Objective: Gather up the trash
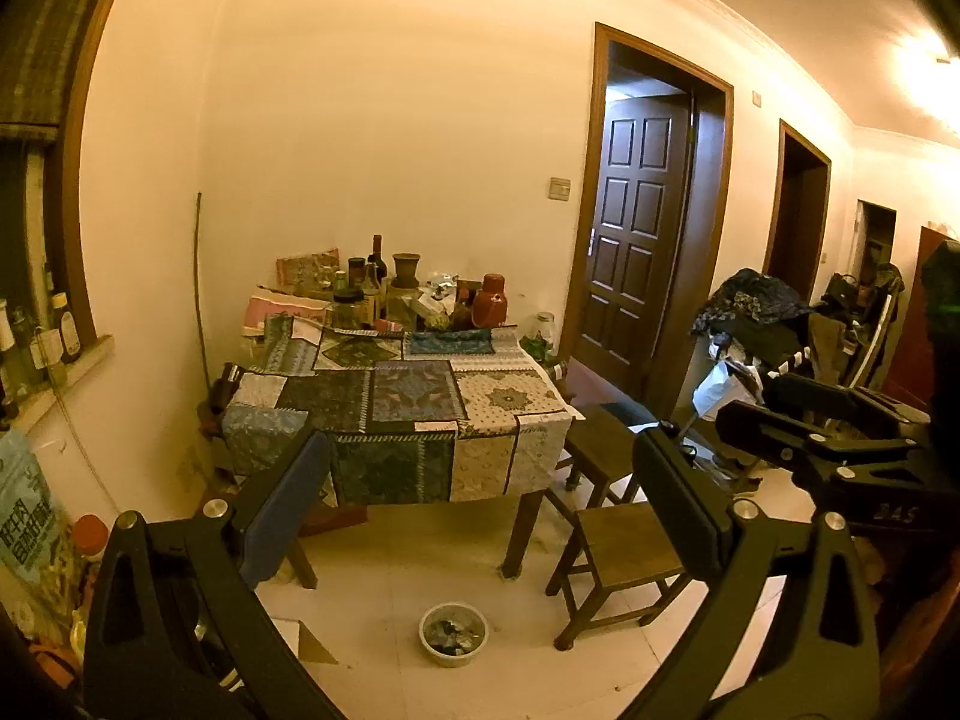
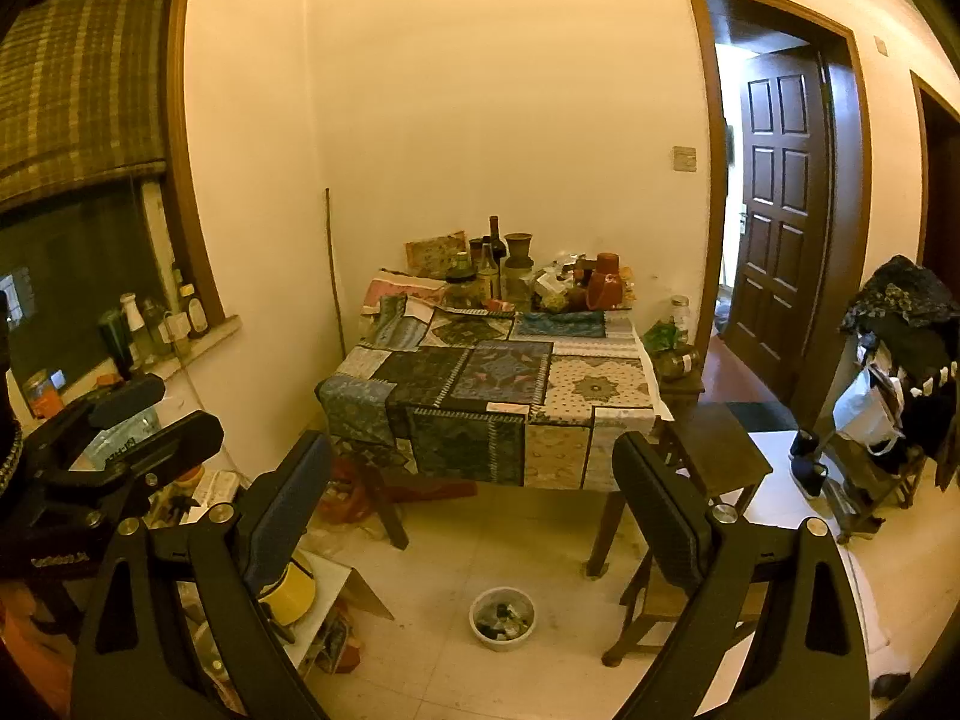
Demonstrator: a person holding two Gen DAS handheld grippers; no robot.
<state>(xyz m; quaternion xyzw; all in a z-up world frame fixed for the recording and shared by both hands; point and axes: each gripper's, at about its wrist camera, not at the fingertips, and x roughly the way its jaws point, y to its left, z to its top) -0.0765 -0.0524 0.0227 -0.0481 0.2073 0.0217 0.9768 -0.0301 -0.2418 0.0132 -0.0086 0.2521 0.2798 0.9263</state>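
Half-hidden debris (image 2: 503, 618) inside floor bowl (image 2: 477, 630)

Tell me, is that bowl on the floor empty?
No, the bowl on the tiled floor holds a dark heap of scraps.

The right tool (image 1: 840, 414) bears faint letters "DAS"; other print is unreadable.
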